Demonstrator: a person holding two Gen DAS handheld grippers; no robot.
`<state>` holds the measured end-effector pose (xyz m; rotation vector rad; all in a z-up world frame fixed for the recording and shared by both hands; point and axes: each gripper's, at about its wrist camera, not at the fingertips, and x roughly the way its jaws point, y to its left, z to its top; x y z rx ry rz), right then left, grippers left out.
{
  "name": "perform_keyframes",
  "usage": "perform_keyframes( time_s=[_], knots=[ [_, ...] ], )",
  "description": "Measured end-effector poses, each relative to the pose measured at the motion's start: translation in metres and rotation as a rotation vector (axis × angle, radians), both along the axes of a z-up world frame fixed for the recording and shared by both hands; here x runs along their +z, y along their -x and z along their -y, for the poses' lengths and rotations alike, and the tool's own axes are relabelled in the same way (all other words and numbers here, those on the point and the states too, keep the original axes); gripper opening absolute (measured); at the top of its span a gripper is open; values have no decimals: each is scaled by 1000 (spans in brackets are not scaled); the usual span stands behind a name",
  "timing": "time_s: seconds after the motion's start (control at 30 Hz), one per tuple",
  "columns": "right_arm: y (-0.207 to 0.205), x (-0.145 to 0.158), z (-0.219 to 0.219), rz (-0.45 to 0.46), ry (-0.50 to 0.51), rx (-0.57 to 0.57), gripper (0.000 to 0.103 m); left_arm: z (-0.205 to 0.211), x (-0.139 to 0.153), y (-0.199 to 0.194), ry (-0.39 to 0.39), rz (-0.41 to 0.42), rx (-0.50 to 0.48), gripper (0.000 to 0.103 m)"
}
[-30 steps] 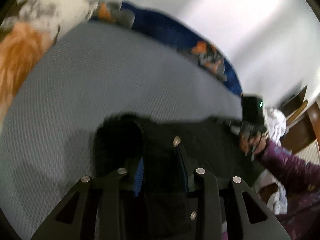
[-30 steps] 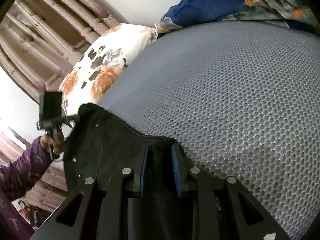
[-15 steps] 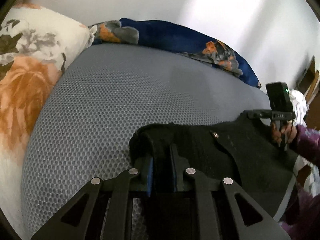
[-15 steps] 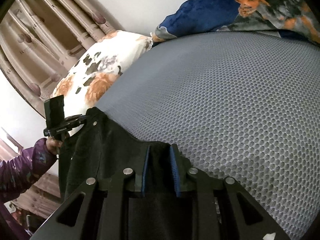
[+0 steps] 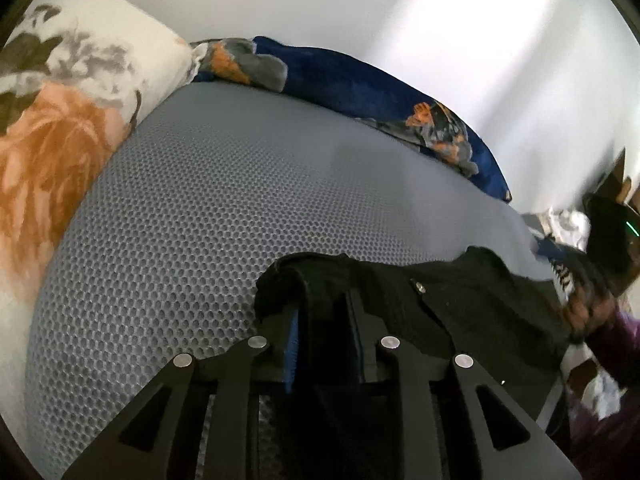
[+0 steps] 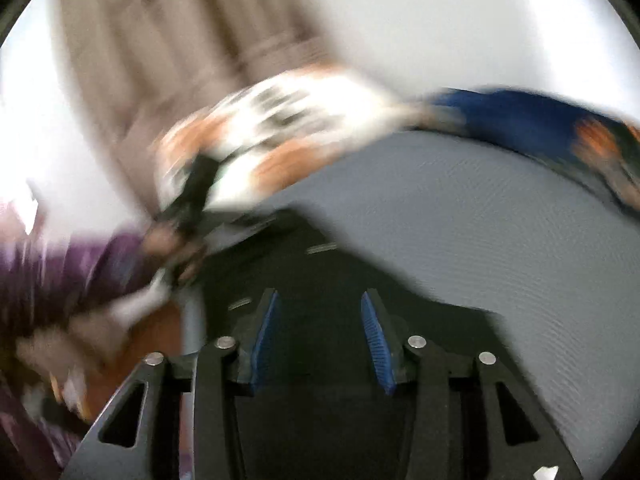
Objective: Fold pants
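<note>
Black pants (image 5: 460, 312) lie along the near edge of a grey mesh mattress (image 5: 240, 200). My left gripper (image 5: 324, 304) has a bunched corner of the pants between its pads; its jaws are starting to open, with the cloth still pinched. My right gripper (image 6: 319, 294) is in fast motion and blurred. Its jaws are opening wide, with nothing between the blue pads (image 6: 376, 340), and the pants (image 6: 320, 264) lie below it. In the left wrist view the right gripper (image 5: 608, 236) is off the cloth's far corner, in a hand (image 5: 588, 312).
A floral pillow (image 5: 60, 120) lies on the left of the mattress and a blue patterned blanket (image 5: 360, 80) along its far edge by the white wall. Beige curtains (image 6: 160, 40) hang behind the pillow. Wooden furniture (image 5: 616, 176) stands beyond the right end.
The right gripper has let go of the pants, opened wide and swung up and away. The left gripper has stayed on its bunched corner, its fingers now slightly further apart.
</note>
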<state>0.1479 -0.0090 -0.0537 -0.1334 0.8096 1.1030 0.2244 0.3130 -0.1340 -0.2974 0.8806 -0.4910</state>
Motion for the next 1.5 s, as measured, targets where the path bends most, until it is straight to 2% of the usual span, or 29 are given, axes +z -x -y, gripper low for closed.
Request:
perform_keyframes(
  time_s=[0.07, 0.17, 0.27, 0.33, 0.37, 0.47, 0.53, 0.57, 0.6, 0.63, 0.7, 0.77, 0.83, 0.9, 0.97, 1.03, 1.13, 1.17, 1.23, 1.27, 1.3, 1.37, 1.43, 1.5],
  knots=[
    [30, -3, -43, 65, 62, 118, 72, -3, 0, 0, 41, -14, 21, 23],
    [59, -16, -92, 207, 159, 192, 72, -9, -1, -1, 122, -33, 54, 23],
    [63, -37, -137, 282, 274, 200, 72, -8, 0, -1, 131, -35, 60, 24],
    [65, -48, -158, 282, 307, 237, 69, -7, 1, 0, 127, -26, 61, 24],
    [66, -52, -166, 273, 326, 242, 66, -6, 2, -2, 123, -23, 59, 24],
    [61, -63, -181, 290, 397, 215, 24, -4, 6, -3, 98, -21, 45, 24],
    [48, -62, -179, 229, 375, 180, 14, -3, 8, -3, 82, -32, 33, 24],
    [45, -60, -178, 232, 368, 163, 12, -3, 9, -2, 73, -36, 33, 25],
    [42, -57, -176, 215, 346, 147, 11, -4, 10, 0, 64, -42, 42, 31],
    [36, -53, -172, 175, 306, 117, 11, -7, 11, 3, 45, -43, 65, 43],
    [21, -46, -159, 96, 236, 57, 10, -15, 14, 11, 9, -28, 109, 49],
    [10, -37, -148, 62, 181, -1, 10, -30, 16, 19, 3, -14, 165, 52],
    [5, -23, -143, 81, 123, -61, 10, -54, 16, 26, 54, -37, 254, 53],
    [1, -6, -135, 124, 53, -136, 10, -77, 21, 39, 110, -19, 347, 53],
    [0, 6, -132, 182, 7, -210, 10, -90, 25, 52, 92, -5, 405, 54],
    [4, -2, -141, 226, 16, -220, 10, -96, 25, 64, 96, -16, 421, 58],
    [16, -57, -188, 190, 217, -67, 12, -93, 19, 84, 84, -44, 423, 61],
    [21, -75, -195, 165, 258, -33, 22, -90, 16, 89, 76, -55, 422, 61],
    [31, -77, -192, 194, 232, -13, 30, -85, 12, 103, 88, -63, 416, 61],
    [28, -74, -191, 146, 221, 22, 39, -82, 11, 107, 90, -62, 420, 61],
    [24, -73, -189, 99, 205, 38, 43, -80, 10, 111, 93, -65, 424, 61],
    [11, -69, -179, -5, 136, 59, 44, -79, 9, 116, 111, -68, 427, 61],
    [-4, -65, -160, -154, 12, 53, 45, -78, 13, 118, 107, -56, 425, 61],
    [-20, -66, -134, -321, -116, 26, 50, -75, 17, 113, 99, -50, 416, 61]
  ],
)
